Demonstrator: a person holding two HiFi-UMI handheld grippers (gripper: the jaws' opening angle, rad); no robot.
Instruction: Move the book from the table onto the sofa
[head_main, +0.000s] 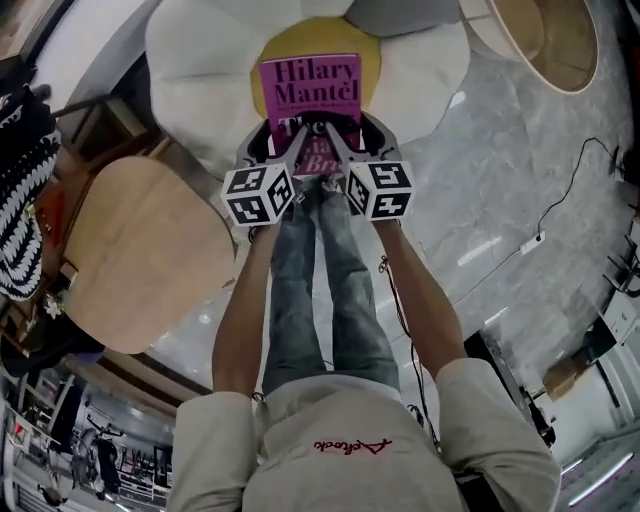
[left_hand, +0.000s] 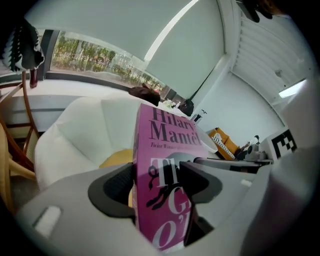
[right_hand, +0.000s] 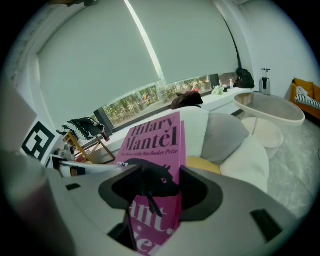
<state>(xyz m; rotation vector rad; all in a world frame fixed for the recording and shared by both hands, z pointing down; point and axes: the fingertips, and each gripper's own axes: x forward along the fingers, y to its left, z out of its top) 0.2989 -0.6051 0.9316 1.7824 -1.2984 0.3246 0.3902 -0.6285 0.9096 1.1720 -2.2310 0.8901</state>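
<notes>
My left claw (left_hand: 159, 186) is clenched on the pink book (left_hand: 167, 150), one dark pad on each face of it, with the spine edge turned toward this camera. My right claw (right_hand: 160, 192) is clamped on the same book (right_hand: 155, 140), and its pads press the front cover and the back.

From my head, the left claw (head_main: 285, 150) and the right claw (head_main: 345, 150) sit side by side at the near end of the book (head_main: 310, 90). The marker cubes almost touch each other just behind them. The cover faces up at me with its title end pointing away.

The book is off the counter, held between both claws over the middle of the white, petal-shaped sofa (head_main: 200, 60), above its yellow centre cushion (head_main: 300, 35). I cannot tell whether it touches the cushion.

A grey cushion (right_hand: 225, 135) leans at the sofa's back. The round wooden counter (head_main: 140, 250) stands to my left, just beside the sofa's near-left edge. My legs (head_main: 315, 290) stand on the pale marble floor (head_main: 500, 200).
</notes>
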